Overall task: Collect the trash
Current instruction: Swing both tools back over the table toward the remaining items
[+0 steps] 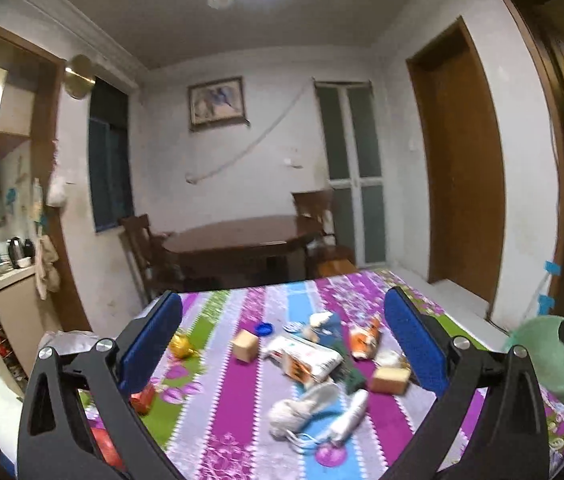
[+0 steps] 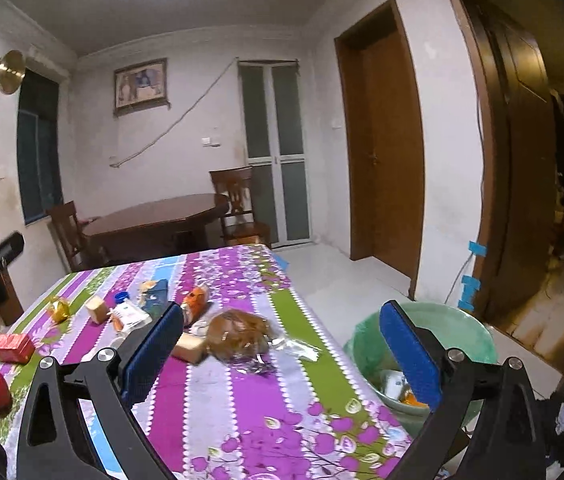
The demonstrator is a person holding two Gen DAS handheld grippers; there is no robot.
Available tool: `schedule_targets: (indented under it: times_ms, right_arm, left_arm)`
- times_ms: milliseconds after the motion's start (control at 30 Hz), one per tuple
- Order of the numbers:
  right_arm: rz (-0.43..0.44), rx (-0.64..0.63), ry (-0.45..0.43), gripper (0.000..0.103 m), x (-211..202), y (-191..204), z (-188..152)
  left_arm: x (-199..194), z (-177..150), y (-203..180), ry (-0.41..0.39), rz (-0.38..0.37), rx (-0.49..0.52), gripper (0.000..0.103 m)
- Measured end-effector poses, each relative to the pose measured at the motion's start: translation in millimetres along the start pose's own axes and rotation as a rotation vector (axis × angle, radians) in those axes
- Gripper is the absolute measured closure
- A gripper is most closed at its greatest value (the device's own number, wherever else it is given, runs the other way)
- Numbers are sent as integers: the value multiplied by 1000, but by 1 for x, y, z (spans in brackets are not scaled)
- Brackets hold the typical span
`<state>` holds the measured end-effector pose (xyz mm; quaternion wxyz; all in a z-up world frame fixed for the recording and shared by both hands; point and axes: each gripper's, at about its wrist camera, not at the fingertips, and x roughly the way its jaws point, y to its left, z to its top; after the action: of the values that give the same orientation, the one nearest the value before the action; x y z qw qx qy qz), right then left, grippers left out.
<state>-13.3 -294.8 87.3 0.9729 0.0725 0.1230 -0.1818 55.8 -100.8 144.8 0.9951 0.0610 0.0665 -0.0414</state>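
Trash [image 1: 306,356] lies scattered over the striped floral tablecloth [image 1: 242,400] in the left wrist view — a printed carton, wooden blocks, a blue cap, white wads and an orange packet. The left gripper [image 1: 282,340] hangs above it, its blue pads spread wide with nothing between them.

In the right wrist view the right gripper [image 2: 282,344] is likewise spread wide and empty. A crumpled brown wrapper [image 2: 238,334] lies on the cloth, and beside the table stands a green-lined bin [image 2: 366,350] with litter inside.
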Motion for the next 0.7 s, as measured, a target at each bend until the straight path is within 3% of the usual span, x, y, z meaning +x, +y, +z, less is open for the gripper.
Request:
schedule_targets:
  times_ms: [333,700]
  right_arm:
    - [19,-38,24,5,4,11,-3]
    - [31,-57,49,5,14,16,-6]
  left_arm:
    - [-4,4,5,-52,58,0,6]
    - [-3,2,7,-68,65,-7,6]
